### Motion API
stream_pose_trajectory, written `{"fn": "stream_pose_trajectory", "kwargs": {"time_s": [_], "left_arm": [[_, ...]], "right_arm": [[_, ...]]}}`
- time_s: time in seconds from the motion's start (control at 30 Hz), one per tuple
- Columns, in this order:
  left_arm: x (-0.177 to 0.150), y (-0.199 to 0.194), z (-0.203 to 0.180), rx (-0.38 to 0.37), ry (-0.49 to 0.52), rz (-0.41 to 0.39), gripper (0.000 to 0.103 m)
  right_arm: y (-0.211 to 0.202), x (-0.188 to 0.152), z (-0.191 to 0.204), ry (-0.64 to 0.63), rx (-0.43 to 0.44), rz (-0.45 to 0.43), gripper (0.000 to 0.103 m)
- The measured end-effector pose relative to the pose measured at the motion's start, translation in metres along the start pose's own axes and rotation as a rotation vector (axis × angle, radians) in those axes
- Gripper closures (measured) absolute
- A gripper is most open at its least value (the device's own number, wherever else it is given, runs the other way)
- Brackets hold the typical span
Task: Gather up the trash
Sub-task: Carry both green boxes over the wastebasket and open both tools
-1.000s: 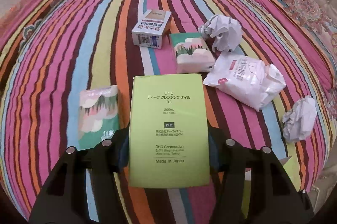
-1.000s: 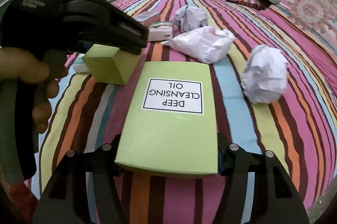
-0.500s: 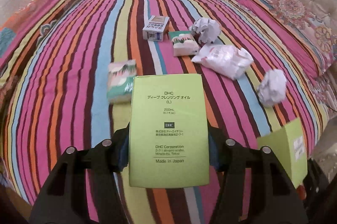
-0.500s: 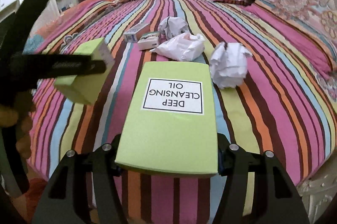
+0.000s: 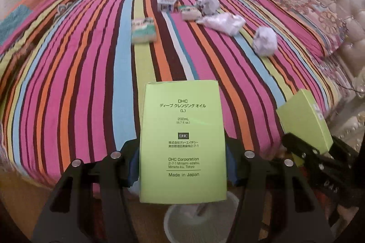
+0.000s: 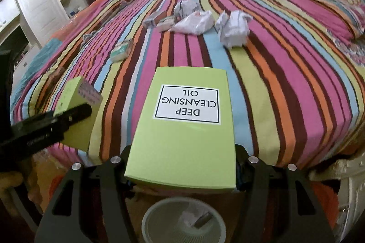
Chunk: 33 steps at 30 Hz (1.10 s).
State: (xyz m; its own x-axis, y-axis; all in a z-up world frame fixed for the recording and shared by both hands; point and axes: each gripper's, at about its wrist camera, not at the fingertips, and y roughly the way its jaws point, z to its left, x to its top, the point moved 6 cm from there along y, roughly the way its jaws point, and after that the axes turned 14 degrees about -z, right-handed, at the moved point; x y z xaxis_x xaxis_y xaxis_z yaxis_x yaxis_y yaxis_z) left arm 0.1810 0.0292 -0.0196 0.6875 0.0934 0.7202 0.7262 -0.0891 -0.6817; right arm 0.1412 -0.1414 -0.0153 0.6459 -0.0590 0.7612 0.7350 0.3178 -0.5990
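We see the left hand-held gripper (image 5: 182, 165) clamped on a green box (image 5: 182, 140), long axis pointing away toward the striped bed (image 5: 79, 83). The right hand-held gripper (image 6: 182, 172) grips a second green box (image 6: 184, 128), long axis likewise toward the bed. Both boxes hang above the round bin (image 6: 182, 220) beside the bed's edge.
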Motion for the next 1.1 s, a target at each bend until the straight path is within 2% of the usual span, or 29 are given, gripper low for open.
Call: {"fn": "stream_pose_trajectory", "kwargs": {"time_s": [0.1,0.3,0.47,0.63,0.8,1.0,1.1], "left_arm": [[-0.024,-0.015,-0.005,-0.003,0.014,0.010,0.046],[-0.077,-0.036,-0.018,-0.011,0.060,0.064,0.046],[-0.124,-0.035,-0.026,-0.032,0.049,0.156,0.046],[-0.166,-0.019,-0.033,-0.049,0.040,0.275,0.046],[-0.191,-0.001,-0.034,-0.043,0.046,0.390,0.046],[-0.223,0.027,-0.039,-0.045,0.049,0.568,0.046],[-0.240,0.044,-0.037,-0.024,0.037,0.662,0.046]], "right_arm": [[-0.010,-0.014,0.003,-0.014,0.004,0.019,0.045],[-0.023,-0.052,0.004,0.022,0.027,0.112,0.045],[-0.023,-0.093,0.005,0.082,0.038,0.258,0.045],[-0.010,-0.130,-0.005,0.164,0.024,0.421,0.045],[0.001,-0.160,-0.008,0.212,0.008,0.565,0.045],[0.022,-0.179,-0.014,0.266,-0.031,0.695,0.045],[0.035,-0.187,-0.017,0.283,-0.057,0.751,0.045]]}}
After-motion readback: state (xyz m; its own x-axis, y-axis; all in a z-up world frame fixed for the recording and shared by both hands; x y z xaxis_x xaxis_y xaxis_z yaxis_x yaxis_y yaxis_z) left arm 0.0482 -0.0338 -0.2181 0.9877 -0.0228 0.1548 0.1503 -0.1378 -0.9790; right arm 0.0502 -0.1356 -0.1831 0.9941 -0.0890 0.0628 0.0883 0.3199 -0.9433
